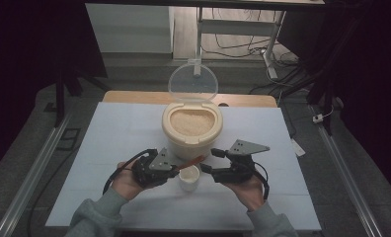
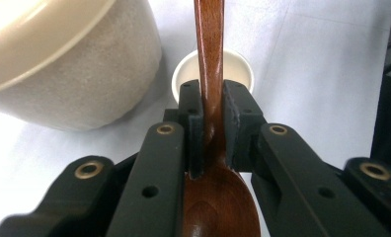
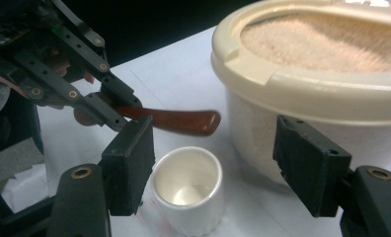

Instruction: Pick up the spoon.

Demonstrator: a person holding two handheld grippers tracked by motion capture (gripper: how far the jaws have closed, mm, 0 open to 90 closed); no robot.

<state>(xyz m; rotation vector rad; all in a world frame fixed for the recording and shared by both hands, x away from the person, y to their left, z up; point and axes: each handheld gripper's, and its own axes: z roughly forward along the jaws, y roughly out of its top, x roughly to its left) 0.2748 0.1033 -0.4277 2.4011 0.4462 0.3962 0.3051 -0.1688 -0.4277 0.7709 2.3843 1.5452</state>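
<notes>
Left gripper [image 1: 176,169]: fingers [image 2: 196,118] closed tight on a brown wooden spoon [image 2: 211,64], clamped at the neck where bowl meets handle; the handle runs past the fingers and above a small white cup [image 1: 189,178]. Right gripper [image 1: 211,160]: fingers [image 3: 132,163] spread wide, holding nothing, the cup low between them. Cup: upright on the white bench [image 1: 119,128], appears empty. Cream tub [image 1: 191,129]: at 12 o'clock from the cup, just beside it, filled with pale grain, clear lid [image 1: 193,82] raised upright.
</notes>
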